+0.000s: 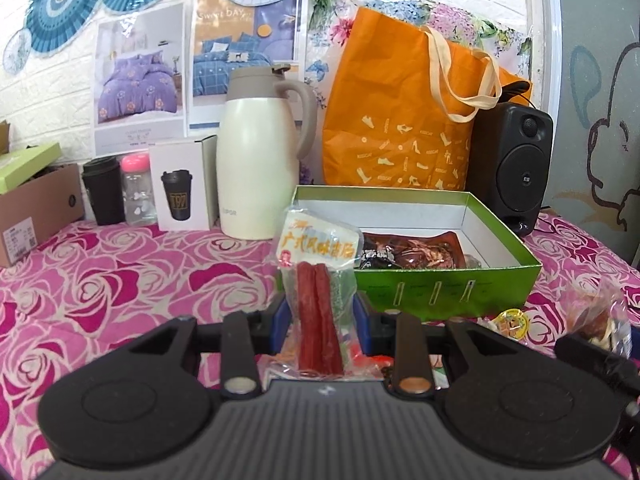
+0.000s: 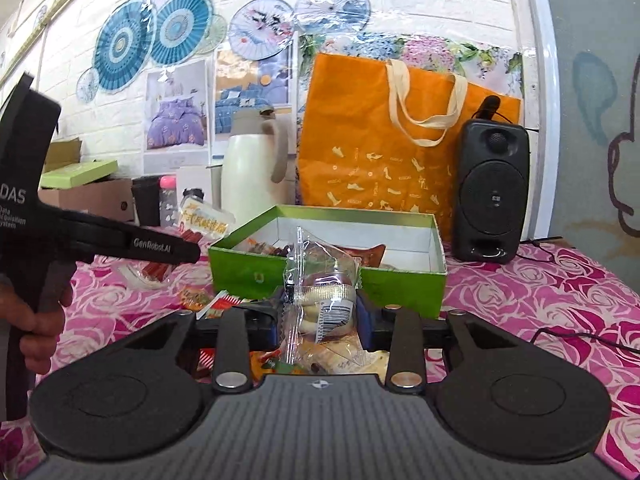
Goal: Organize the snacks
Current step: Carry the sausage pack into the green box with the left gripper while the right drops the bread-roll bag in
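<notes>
My left gripper (image 1: 320,312) is shut on a clear sausage packet (image 1: 318,280) with two red sticks and a yellow label, held upright just left of the green box (image 1: 448,288). The box holds a brown snack packet (image 1: 416,252). My right gripper (image 2: 320,312) is shut on a clear wrapped snack (image 2: 324,292) with a barcode, in front of the green box (image 2: 256,268). The left gripper (image 2: 168,250) and its sausage packet (image 2: 204,226) show at the left of the right wrist view.
Loose snack packets (image 2: 208,304) lie on the pink rose tablecloth (image 1: 120,280) before the box. Behind stand a cream thermos jug (image 1: 260,164), orange tote bag (image 1: 400,120), black speaker (image 1: 512,168), white cup carton (image 1: 184,184), black cup (image 1: 104,192), small bottle (image 1: 138,188) and cardboard box (image 1: 36,208).
</notes>
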### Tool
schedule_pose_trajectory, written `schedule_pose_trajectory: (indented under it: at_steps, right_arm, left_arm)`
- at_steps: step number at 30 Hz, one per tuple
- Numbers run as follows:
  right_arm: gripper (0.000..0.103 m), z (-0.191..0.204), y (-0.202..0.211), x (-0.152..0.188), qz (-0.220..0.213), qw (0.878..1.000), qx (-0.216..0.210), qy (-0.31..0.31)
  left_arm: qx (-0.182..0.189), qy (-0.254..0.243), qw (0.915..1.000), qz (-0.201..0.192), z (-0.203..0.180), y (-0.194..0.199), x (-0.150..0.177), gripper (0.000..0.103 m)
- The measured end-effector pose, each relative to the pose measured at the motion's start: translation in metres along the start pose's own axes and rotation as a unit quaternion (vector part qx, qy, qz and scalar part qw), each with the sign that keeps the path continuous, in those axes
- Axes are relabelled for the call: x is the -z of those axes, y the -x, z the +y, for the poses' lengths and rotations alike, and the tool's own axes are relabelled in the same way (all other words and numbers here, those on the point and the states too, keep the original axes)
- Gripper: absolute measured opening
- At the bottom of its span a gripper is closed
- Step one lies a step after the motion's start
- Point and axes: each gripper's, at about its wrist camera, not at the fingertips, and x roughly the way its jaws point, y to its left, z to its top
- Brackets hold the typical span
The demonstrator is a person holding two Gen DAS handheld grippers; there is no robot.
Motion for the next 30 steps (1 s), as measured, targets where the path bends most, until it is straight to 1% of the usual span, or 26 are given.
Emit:
schedule_pose_trajectory:
  at_steps: [2,4,7,8,10,12,14,17,18,20,22,24,25,26,27,30]
  right_arm:
    - [0.061,-0.006,-0.007,-0.01,-0.009,1.0,0.004,0.008]
    - [0.061,-0.013,-0.018,-0.025,-0.029,0.999,0.012,0.033]
    - [0.061,-0.021,-0.044,-0.04,-0.065,0.993,0.045,0.083]
    - [0.061,-0.023,-0.056,-0.042,-0.066,0.991,0.054,0.099]
    - [0.061,-0.03,-0.077,-0.041,-0.069,0.989,0.06,0.112]
    - [0.061,-0.034,-0.098,-0.035,-0.059,0.989,0.061,0.12]
    - [0.061,-0.036,-0.114,-0.026,-0.042,0.989,0.06,0.127]
    - [0.061,-0.04,-0.127,-0.016,-0.026,0.991,0.056,0.115]
    - [0.061,-0.042,-0.13,-0.015,-0.022,0.992,0.056,0.109]
    - [0.061,-0.046,-0.137,-0.014,-0.01,0.993,0.054,0.103]
    - [0.063,-0.051,-0.143,-0.012,-0.001,0.994,0.054,0.095]
    - [0.064,-0.055,-0.149,-0.013,0.012,0.995,0.051,0.083]
    - [0.072,-0.056,-0.152,-0.014,0.015,0.996,0.049,0.075]
    - [0.091,-0.058,-0.154,-0.015,0.016,0.996,0.049,0.068]
    - [0.102,-0.059,-0.154,-0.015,0.014,0.997,0.049,0.064]
    - [0.103,-0.061,-0.148,-0.02,-0.008,0.997,0.052,0.063]
  left_arm:
    - [0.005,-0.003,1.0,-0.003,0.0,-0.009,-0.006,0.03]
    - [0.006,-0.009,0.9999,-0.012,-0.002,-0.02,-0.017,0.03]
    - [0.001,-0.021,0.9992,-0.034,-0.007,-0.037,-0.032,0.03]
    - [0.0,-0.021,0.9992,-0.035,-0.008,-0.044,-0.036,0.03]
    - [0.019,-0.013,0.999,-0.037,-0.008,-0.062,-0.042,0.031]
    - [0.032,-0.009,0.9989,-0.033,-0.008,-0.08,-0.043,0.031]
    - [0.031,-0.017,0.9991,-0.024,-0.011,-0.096,-0.042,0.031]
    - [0.042,-0.017,0.9989,-0.012,-0.01,-0.114,-0.035,0.032]
    - [0.046,-0.013,0.9988,-0.008,-0.009,-0.117,-0.032,0.037]
    - [0.05,-0.011,0.9987,-0.01,-0.008,-0.121,-0.03,0.041]
    - [0.047,-0.01,0.9988,-0.007,-0.009,-0.125,-0.029,0.042]
    - [0.044,-0.012,0.9989,-0.008,-0.009,-0.127,-0.028,0.05]
    - [0.041,-0.014,0.999,-0.007,-0.009,-0.127,-0.027,0.051]
    - [0.036,-0.017,0.9992,-0.009,-0.009,-0.127,-0.027,0.053]
    - [0.031,-0.02,0.9993,-0.012,-0.009,-0.127,-0.027,0.053]
    - [0.018,-0.02,0.9992,-0.028,-0.004,-0.119,-0.032,0.057]
